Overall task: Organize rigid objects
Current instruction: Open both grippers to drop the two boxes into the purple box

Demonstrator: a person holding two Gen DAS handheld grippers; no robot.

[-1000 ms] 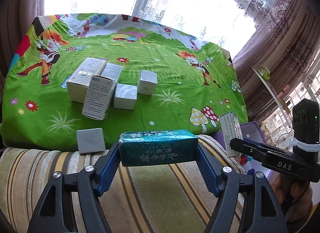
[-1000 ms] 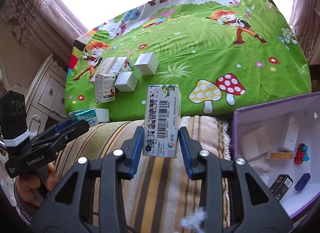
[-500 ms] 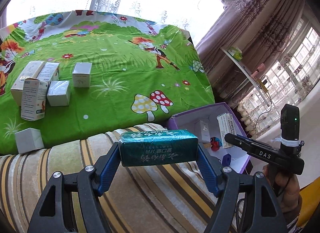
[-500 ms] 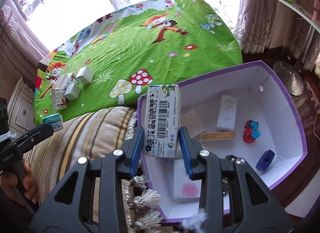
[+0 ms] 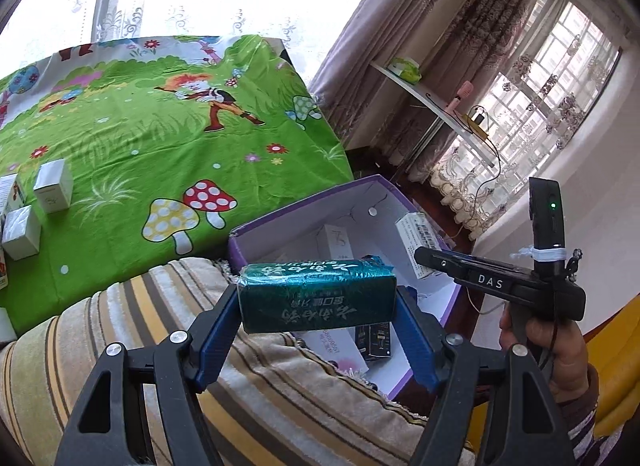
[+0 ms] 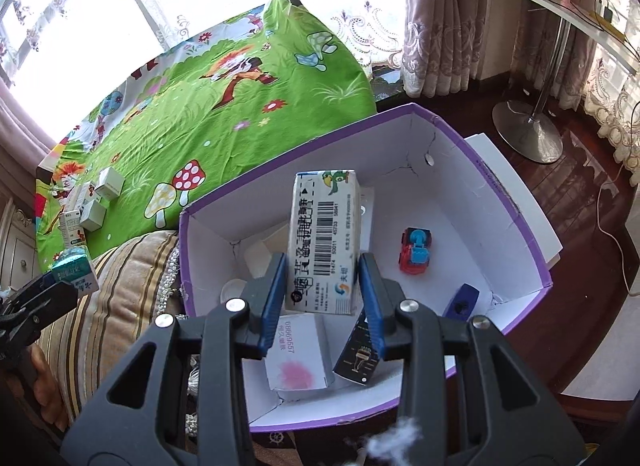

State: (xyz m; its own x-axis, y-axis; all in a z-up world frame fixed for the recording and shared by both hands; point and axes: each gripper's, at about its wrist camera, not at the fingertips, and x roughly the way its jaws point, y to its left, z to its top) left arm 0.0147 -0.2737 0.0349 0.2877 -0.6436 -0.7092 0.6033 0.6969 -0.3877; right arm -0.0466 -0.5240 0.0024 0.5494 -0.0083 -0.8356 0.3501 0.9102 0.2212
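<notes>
the green cartoon-print bed carries a cluster of small white boxes. beside it the purple storage box holds a toy car. above that box the right gripper clamps a barcoded carton; the left gripper grasps a teal packet over the striped cushion.

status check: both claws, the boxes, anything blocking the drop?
Left claw shut on green box. Right claw shut on white barcode box, over purple bin. Toy car inside, off to the side.
</notes>
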